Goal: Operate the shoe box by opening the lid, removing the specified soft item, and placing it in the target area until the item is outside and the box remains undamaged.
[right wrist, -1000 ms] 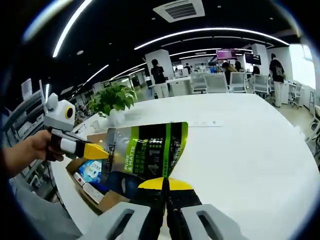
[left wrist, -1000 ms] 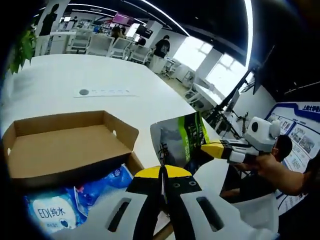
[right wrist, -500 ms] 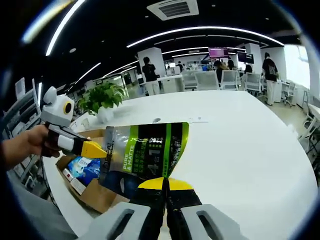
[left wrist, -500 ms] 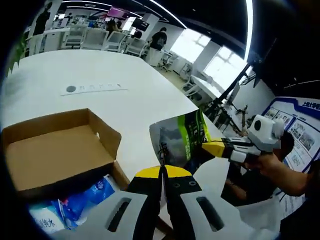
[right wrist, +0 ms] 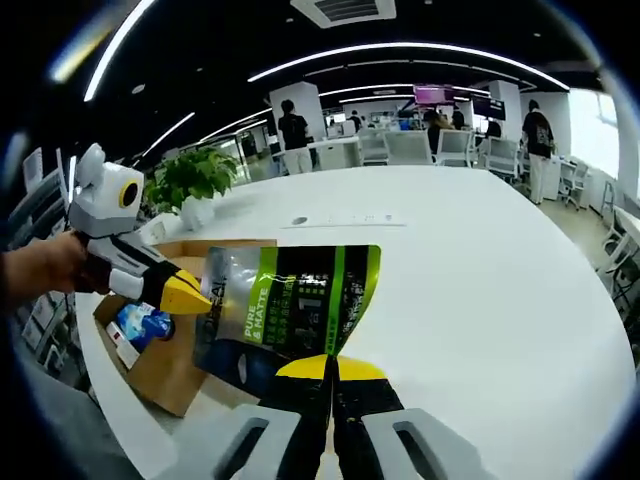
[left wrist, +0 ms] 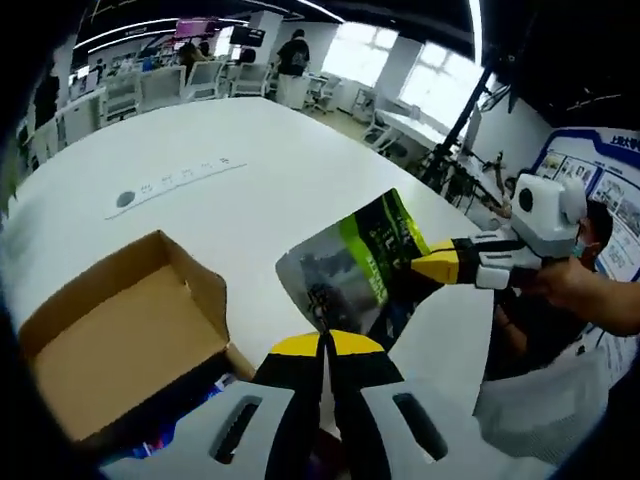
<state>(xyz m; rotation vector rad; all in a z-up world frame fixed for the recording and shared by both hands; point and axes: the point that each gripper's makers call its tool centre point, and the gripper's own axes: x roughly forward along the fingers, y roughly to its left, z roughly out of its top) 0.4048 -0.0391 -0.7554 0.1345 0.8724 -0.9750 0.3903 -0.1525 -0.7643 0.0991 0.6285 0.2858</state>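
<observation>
A green, black and silver soft pouch (left wrist: 350, 268) (right wrist: 285, 310) hangs in the air over the white table (right wrist: 480, 270), held by both grippers. My left gripper (left wrist: 325, 343) is shut on its lower edge, and comes into the right gripper view from the left (right wrist: 185, 295), clamped on the pouch's side. My right gripper (right wrist: 331, 365) is shut on the pouch's bottom edge, and appears in the left gripper view (left wrist: 435, 266) gripping the pouch's corner. The open cardboard shoe box (left wrist: 120, 330) (right wrist: 165, 365) lies to the left, with blue packets (right wrist: 135, 325) inside.
A small strip with a dark dot (left wrist: 170, 185) (right wrist: 335, 220) lies farther out on the table. A potted plant (right wrist: 190, 185) stands at the table's far edge. Chairs, desks and people fill the office behind. A person (left wrist: 590, 300) holds the right gripper.
Both hands have carried the pouch away from the box and over the table, with the views shifting. The grips on the pouch are unchanged.
</observation>
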